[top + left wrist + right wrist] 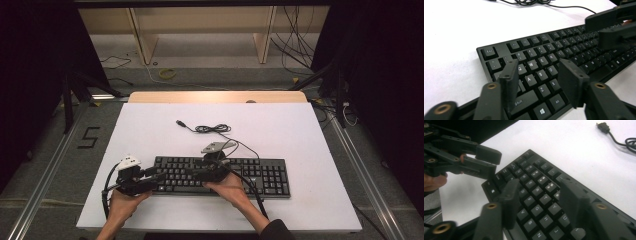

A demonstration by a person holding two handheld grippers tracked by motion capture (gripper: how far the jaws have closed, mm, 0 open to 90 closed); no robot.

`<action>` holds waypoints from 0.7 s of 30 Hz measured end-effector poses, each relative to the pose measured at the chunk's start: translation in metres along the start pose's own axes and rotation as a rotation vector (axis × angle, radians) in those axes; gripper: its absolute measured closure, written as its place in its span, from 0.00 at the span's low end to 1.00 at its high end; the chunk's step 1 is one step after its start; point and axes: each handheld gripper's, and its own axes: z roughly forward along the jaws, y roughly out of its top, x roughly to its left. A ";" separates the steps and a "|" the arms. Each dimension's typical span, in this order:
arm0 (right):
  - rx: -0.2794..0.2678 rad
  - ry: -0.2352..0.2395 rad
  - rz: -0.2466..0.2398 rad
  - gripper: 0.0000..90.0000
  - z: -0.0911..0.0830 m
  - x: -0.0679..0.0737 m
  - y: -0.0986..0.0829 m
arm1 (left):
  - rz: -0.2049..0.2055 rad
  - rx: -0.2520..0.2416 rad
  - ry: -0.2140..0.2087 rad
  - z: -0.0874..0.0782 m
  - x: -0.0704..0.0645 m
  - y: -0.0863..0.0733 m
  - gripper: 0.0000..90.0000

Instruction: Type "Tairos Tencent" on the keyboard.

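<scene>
One keyboard [220, 176], one cable [212, 129], two open grippers [162, 176] [200, 173]

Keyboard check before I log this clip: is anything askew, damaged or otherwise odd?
The keyboard lies flat and square to the white table's near edge, with no missing keys in view. One oddity: its cable is unplugged, loosely coiled behind it, with the USB plug lying free on the table. Both grippers hover open over the keys.
</scene>
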 end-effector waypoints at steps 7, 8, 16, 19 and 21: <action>-0.015 -0.010 0.003 0.44 -0.010 -0.002 -0.006 | -0.005 0.002 0.010 0.007 0.001 0.005 0.46; -0.018 -0.011 0.005 0.43 -0.011 -0.002 -0.006 | -0.005 0.003 0.011 0.008 0.001 0.005 0.46; -0.041 -0.020 0.010 0.39 -0.022 -0.006 -0.010 | -0.001 0.027 0.021 0.013 0.004 0.007 0.59; -0.045 -0.030 0.005 0.38 -0.024 -0.007 -0.012 | 0.010 0.046 0.025 0.016 0.004 0.006 0.69; -0.043 -0.033 0.006 0.38 -0.025 -0.008 -0.013 | 0.020 0.060 0.022 0.017 0.004 0.006 0.76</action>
